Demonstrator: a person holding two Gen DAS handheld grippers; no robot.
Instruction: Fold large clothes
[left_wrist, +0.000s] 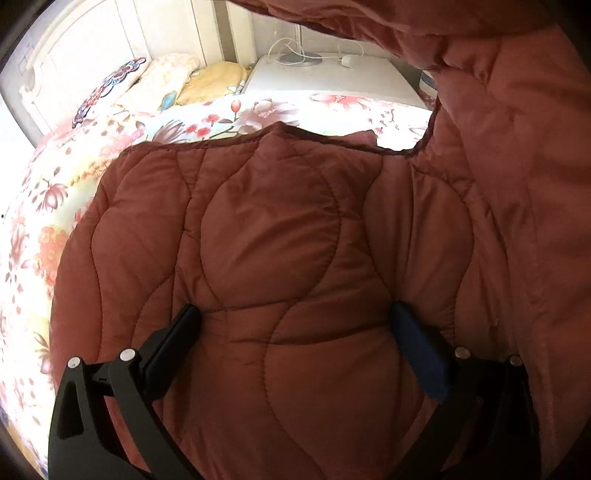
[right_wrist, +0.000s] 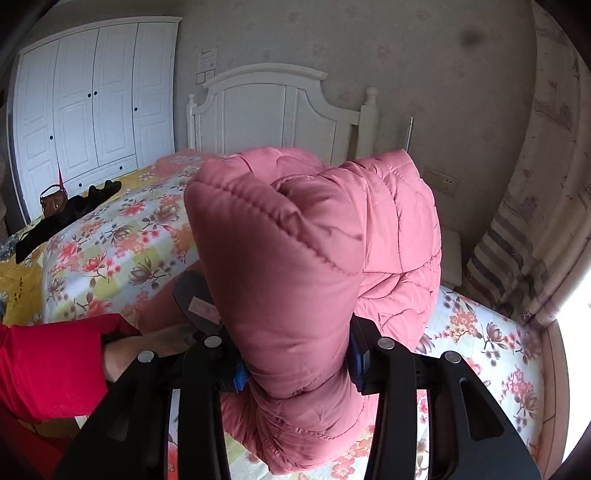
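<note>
1. Looking at the right gripper (right_wrist: 297, 363), its jaws are clamped on a fat bunched wad of the pink quilted coat (right_wrist: 314, 258), lifted above the floral bed (right_wrist: 122, 243). The fill is puffy and the shell looks slick, so I'd guess the wad could squeeze out if it gets swung fast.

2. The left gripper (left_wrist: 295, 325) has its jaws spread wide with a bulge of coat (left_wrist: 266, 240) pushing up between them. Both fingers (left_wrist: 417, 350) touch fabric, but they look like they're pressing, not pinching. So the low part is only pinned. If the right side pulls hard, that part probably drags across the bed (left_wrist: 44, 206) and the fold goes crooked.

3. A big flap hangs over the far right of the left view. If it drops unevenly it could land bunched, trapping air and leaving a lumpy fold.

4. In the right view there's a black garment (right_wrist: 70, 210) and a bag (right_wrist: 53, 201) on the far left of the bed, well apart from the coat. Fine for now.

5. The nightstand (left_wrist: 332, 77) with a cable sits just past the far bed edge; a wide swing of that flap might snag it.
</note>
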